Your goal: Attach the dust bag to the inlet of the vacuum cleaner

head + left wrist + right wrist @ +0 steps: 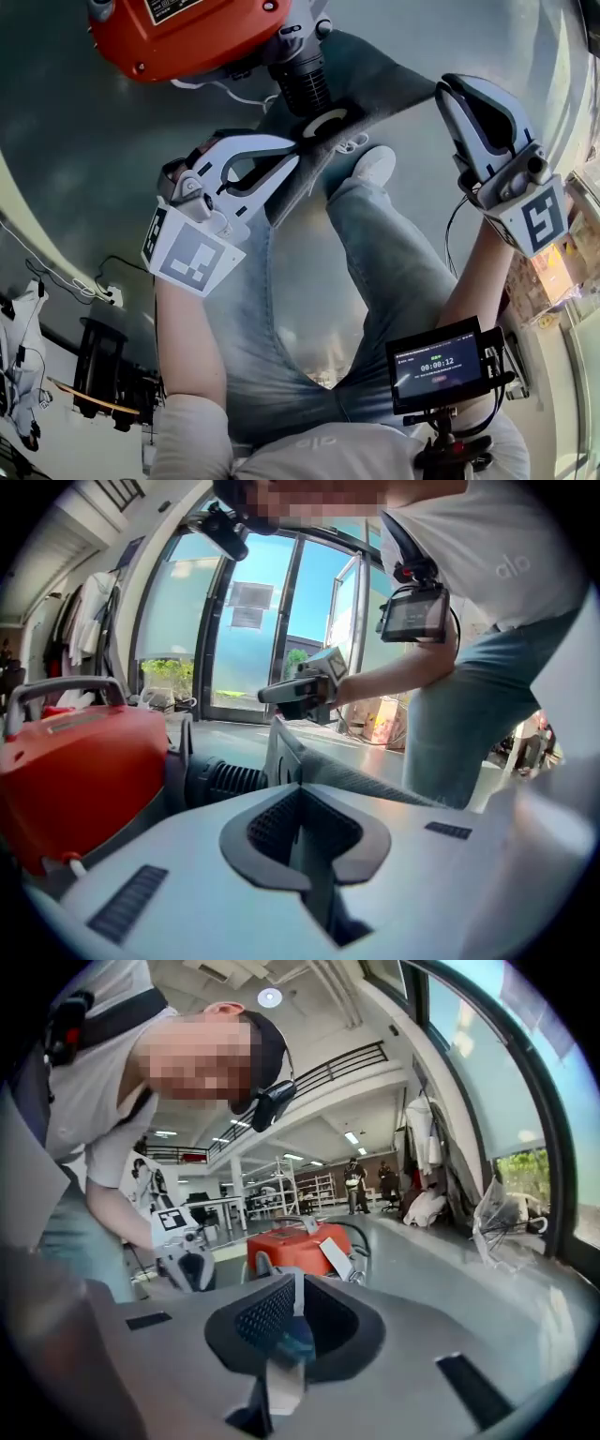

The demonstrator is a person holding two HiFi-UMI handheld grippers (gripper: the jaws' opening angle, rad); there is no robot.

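The red vacuum cleaner (187, 33) stands on the floor with its black ribbed inlet (302, 82) facing me. The dark grey dust bag (384, 89) lies in front of it, and its ringed collar (328, 122) sits close to the inlet, just below it. My left gripper (296, 152) is shut on the bag's edge beside the collar. In the left gripper view the collar (281, 752) stands just past the jaws (298, 794), with the inlet (230, 780) to its left. My right gripper (457, 91) hovers to the right, apart from the bag. Its jaws (295, 1288) show a narrow gap with nothing in it.
The person's jeans leg (375, 244) and white shoe (375, 167) lie under the bag. A small monitor (439, 364) hangs at the chest. Cables and a power strip (103, 292) run along the left. Packages (553, 272) sit at the right. Glass doors (253, 630) stand behind the vacuum.
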